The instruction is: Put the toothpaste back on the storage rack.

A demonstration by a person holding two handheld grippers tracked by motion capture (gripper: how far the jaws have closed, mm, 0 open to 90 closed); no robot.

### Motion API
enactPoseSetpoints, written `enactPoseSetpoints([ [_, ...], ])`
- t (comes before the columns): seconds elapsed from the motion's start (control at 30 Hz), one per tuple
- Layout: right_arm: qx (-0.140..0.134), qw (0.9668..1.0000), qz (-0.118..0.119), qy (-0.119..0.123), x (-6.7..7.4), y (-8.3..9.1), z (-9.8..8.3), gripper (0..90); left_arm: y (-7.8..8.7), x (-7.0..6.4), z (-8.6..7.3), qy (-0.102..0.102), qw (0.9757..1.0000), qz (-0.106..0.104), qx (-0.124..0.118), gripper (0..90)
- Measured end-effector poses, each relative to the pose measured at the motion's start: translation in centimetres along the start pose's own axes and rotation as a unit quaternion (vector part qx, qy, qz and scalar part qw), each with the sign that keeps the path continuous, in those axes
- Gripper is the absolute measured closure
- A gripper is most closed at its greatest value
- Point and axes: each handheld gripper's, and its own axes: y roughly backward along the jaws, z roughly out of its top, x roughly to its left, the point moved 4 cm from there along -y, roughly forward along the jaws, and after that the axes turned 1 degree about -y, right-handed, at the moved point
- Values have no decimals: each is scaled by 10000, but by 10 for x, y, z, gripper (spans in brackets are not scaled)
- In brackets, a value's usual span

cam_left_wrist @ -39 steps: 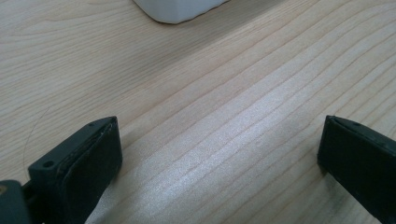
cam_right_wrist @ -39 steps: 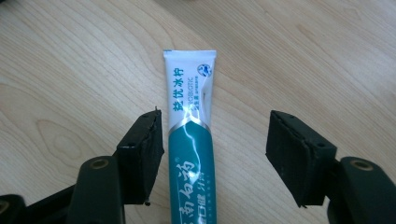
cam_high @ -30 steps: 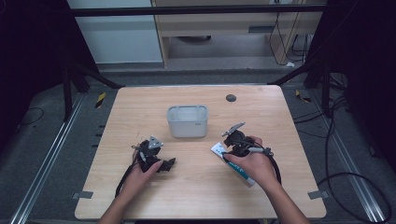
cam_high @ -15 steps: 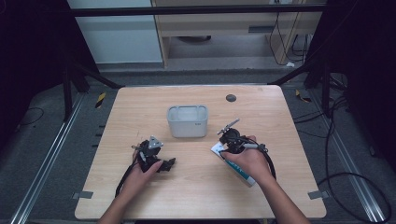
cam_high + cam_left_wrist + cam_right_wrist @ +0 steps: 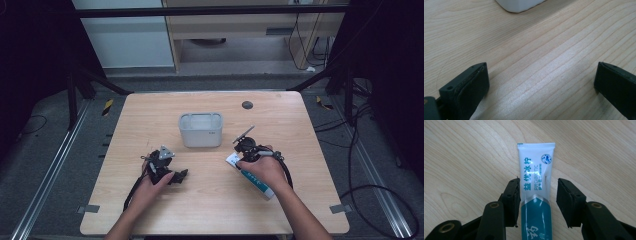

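Note:
A toothpaste tube, white at its flat crimped end and teal lower down, lies flat on the wooden table. My right gripper is open and straddles the tube's white part. Its left jaw is close against the tube's edge, while a small gap shows at the right jaw. From above, the tube runs out from under the right hand, right of centre, with the right gripper over its white end. My left gripper sits low at the front left. In its own view the left gripper is wide open over bare wood.
A grey open bin stands at the table's middle, just beyond both grippers; its corner shows in the left gripper view. A small dark round disc lies near the far edge. Cables trail from both grippers.
My right gripper has shifted slightly left and forward over the tube's white end. The left gripper and the bin have stayed put.

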Motion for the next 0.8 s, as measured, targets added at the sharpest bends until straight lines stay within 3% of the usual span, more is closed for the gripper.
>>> enactPoseSetpoints([
  [0.4,293,9996,-32,42,3,-12,1,510,0,0,0,-3,10000,-7,0,0],
  [0.8,395,9992,-18,52,3,-19,0,518,0,0,0,-5,10000,-14,-1,0],
])
